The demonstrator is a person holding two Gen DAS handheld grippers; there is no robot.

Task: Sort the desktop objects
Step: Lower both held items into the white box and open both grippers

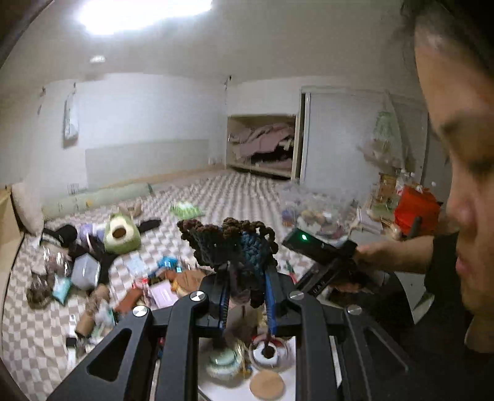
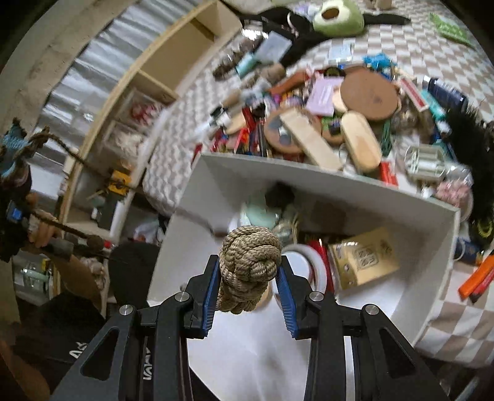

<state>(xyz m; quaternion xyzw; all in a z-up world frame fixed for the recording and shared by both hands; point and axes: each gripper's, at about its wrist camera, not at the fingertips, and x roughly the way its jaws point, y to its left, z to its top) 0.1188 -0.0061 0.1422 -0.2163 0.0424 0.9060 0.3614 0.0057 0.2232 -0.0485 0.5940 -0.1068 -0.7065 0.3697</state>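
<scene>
- The left gripper (image 1: 247, 296) has its jaws closed on a crocheted piece (image 1: 230, 246) of brown, dark and blue yarn, which stands up from between the blue pads and is held raised in the air.
- Below it, in the left wrist view, a cork coaster (image 1: 267, 384) and a round glass jar (image 1: 268, 353) lie in a white box (image 1: 216, 391).
- The right gripper (image 2: 248, 288) has its jaws partly closed on a tan rope knot ball (image 2: 250, 259); the left pad touches it, while a thin gap shows at the right pad.
- The knot sits above the near part of the white box (image 2: 432, 246), which holds a tan packet (image 2: 364, 259), a roll of white tape (image 2: 304, 265) and a pale green item (image 2: 262, 212).
- Beyond the box, a checkered bed cover (image 2: 401, 46) carries a heap of things: a round wooden board (image 2: 369, 95), an oval wooden case (image 2: 362, 140), an avocado plush (image 2: 338, 17).
- A wooden shelf (image 2: 160, 68) stands to the left of the bed.
- The person's face (image 1: 463, 185) fills the right edge of the left wrist view.
</scene>
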